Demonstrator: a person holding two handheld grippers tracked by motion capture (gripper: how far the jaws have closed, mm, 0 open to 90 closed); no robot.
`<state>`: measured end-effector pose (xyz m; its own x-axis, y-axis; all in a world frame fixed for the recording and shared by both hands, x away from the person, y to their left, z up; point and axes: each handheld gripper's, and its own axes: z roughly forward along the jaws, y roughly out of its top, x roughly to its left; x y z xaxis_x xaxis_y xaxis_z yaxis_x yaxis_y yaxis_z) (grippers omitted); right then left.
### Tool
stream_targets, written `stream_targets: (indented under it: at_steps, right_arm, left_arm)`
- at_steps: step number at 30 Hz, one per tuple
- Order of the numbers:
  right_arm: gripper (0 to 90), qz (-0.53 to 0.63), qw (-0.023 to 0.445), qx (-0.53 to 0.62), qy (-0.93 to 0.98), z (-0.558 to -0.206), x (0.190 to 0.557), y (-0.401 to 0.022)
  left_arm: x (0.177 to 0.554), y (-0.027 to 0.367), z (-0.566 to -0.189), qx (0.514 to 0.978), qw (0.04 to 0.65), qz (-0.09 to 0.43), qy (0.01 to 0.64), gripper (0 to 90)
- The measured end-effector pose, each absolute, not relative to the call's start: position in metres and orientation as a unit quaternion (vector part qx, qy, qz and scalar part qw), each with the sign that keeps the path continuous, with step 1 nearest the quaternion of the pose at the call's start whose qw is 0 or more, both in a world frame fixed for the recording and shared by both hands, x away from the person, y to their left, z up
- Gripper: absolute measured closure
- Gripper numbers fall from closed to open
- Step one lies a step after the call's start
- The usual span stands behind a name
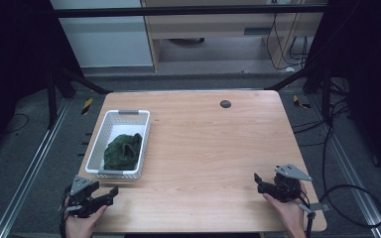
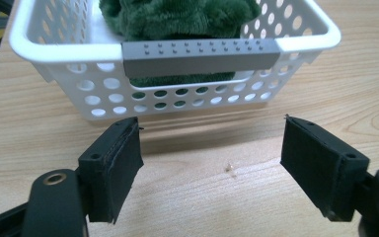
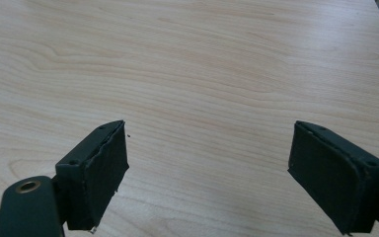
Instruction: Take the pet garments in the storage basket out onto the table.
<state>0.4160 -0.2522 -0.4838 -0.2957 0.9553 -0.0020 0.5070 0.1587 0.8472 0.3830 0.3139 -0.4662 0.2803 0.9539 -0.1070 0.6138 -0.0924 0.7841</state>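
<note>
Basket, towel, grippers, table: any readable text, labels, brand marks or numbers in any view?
None readable.
White basket: no print; its grey handle strip carries only rows of raised dots.
Green towel in the basket: no tag or label in sight.
Left gripper and right gripper: plain black, no marking.
Wooden table: bare grain.
Yellow-black hazard tape on the floor: stripes, no words.

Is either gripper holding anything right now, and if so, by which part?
Nothing is held. Left gripper and right gripper are both open over the table.

right tool (image 3: pixel 209 173) | jaws wide apart, nothing between | over bare wooden table (image 3: pixel 202 64)
</note>
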Motion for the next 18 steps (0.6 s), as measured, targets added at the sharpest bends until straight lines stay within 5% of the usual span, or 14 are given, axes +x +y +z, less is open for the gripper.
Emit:
stream_targets:
  at_steps: [18]
  right_arm:
    - [13.8, 0.403, 0.293, 0.501, 0.707, -0.476, 0.400, -0.247]
  left_arm:
    - [0.383, 0.324, -0.432, 0.697, 0.401, 0.253, 0.538, 18.1]
